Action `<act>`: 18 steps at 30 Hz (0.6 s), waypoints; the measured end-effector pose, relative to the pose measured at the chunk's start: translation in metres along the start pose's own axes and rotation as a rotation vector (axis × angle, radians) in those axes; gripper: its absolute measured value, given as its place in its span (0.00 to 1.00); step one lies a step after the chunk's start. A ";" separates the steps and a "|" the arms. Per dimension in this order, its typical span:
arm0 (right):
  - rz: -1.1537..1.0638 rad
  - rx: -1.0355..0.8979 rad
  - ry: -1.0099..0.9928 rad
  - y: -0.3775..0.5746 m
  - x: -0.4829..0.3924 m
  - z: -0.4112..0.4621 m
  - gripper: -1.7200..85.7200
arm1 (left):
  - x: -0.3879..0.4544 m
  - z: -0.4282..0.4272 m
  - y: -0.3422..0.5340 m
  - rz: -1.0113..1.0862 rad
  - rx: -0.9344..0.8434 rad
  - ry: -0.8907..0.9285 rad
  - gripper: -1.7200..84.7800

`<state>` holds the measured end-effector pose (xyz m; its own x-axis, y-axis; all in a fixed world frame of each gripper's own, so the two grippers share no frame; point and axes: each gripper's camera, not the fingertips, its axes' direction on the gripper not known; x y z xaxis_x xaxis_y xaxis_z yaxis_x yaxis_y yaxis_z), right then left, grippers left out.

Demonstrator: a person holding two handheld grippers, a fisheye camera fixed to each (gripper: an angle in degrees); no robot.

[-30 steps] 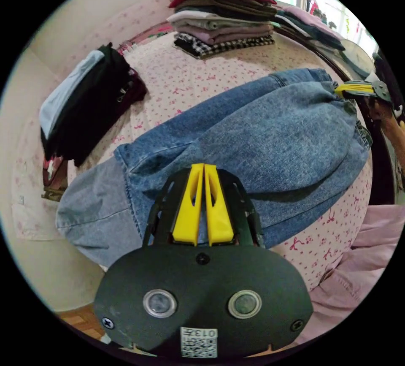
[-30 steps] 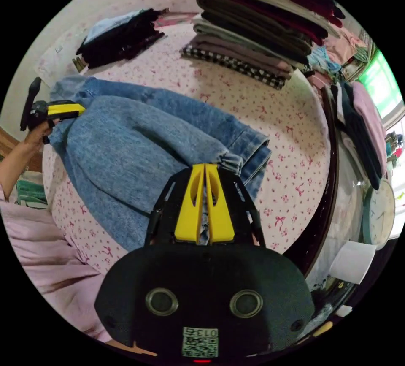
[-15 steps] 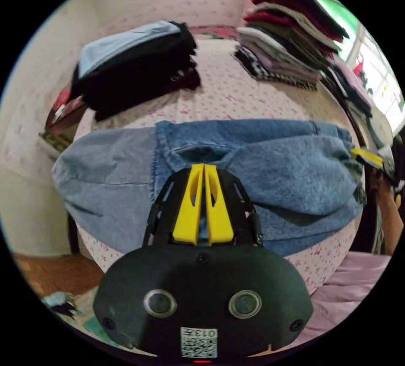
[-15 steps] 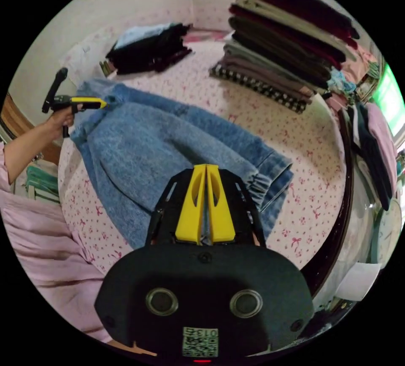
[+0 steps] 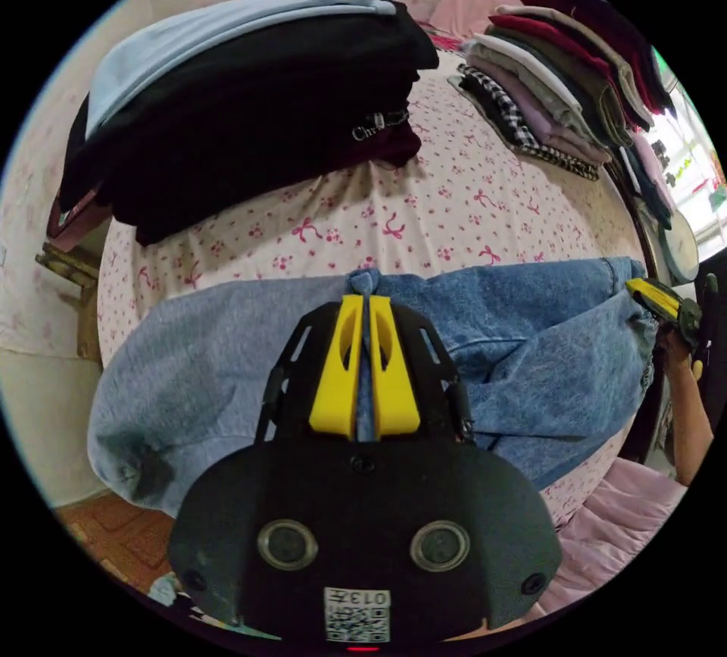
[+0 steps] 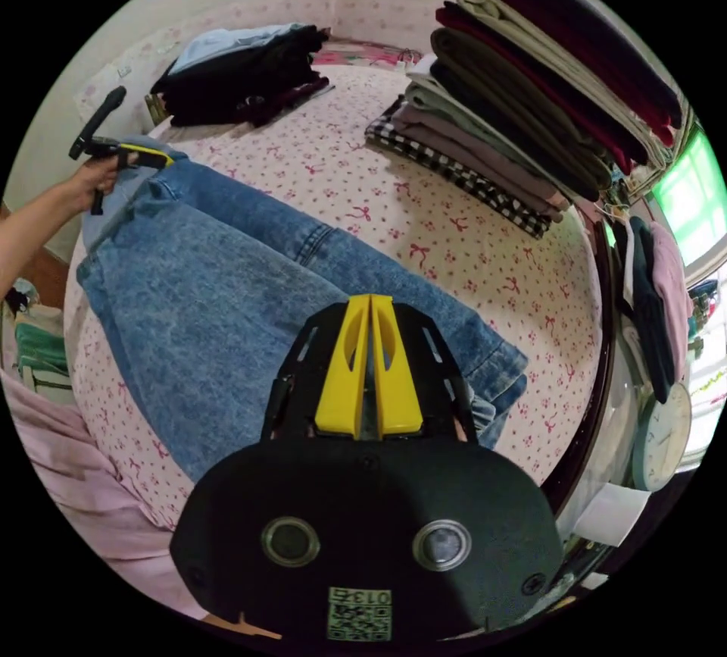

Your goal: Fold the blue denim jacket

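Pink bow-printed bedsheet (image 6: 485, 248) covers the bed where the blue denim jacket (image 6: 212, 308) lies spread, reaching from one gripper to the other near the bed's front edge. Seen in the left gripper view, the left gripper (image 5: 363, 308) has its yellow jaws pressed together on a fold of denim at the jacket's upper edge, with cloth showing between them. Over in the right gripper view, the right gripper (image 6: 369, 308) also has its jaws pinched shut, a strip of denim caught between them near the jacket's cuffed end. Each gripper appears small at the far end of the jacket in the other's view, held in a hand (image 6: 95, 176). A dark stack of folded clothes (image 5: 242, 104) sits behind the jacket, and a taller mixed pile (image 6: 530, 81) stands further along the bed. A wall clock (image 6: 666, 433) leans beyond the bed frame
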<state>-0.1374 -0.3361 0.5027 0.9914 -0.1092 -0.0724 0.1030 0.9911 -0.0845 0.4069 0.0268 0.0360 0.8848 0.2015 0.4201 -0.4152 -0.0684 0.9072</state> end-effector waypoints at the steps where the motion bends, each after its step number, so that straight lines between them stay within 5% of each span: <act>1: 0.012 -0.062 0.035 -0.003 -0.003 0.016 0.02 | -0.007 -0.002 -0.003 -0.001 0.003 0.018 0.04; 5: 0.022 -0.099 -0.015 0.001 -0.005 0.044 0.02 | -0.076 0.001 0.009 -0.190 0.062 0.359 0.03; 9: 0.049 -0.161 -0.006 -0.003 -0.024 0.051 0.03 | -0.083 -0.036 0.040 -0.078 0.137 0.407 0.04; 12: 0.007 0.033 -0.027 -0.012 -0.058 0.020 0.04 | -0.075 -0.113 0.103 0.061 0.320 0.254 0.07; 14: -0.072 0.128 -0.071 -0.030 -0.093 0.007 0.06 | -0.075 -0.168 0.172 0.015 0.463 -0.045 0.11; 18: -0.403 0.249 -0.254 -0.089 -0.212 0.004 0.11 | -0.093 -0.189 0.241 -0.090 0.449 -0.333 0.17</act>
<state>-0.3568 -0.4007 0.5295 0.8545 -0.4933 0.1626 0.4649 0.8660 0.1843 0.1842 0.1766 0.2111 0.9618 -0.0886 0.2588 -0.2684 -0.4887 0.8302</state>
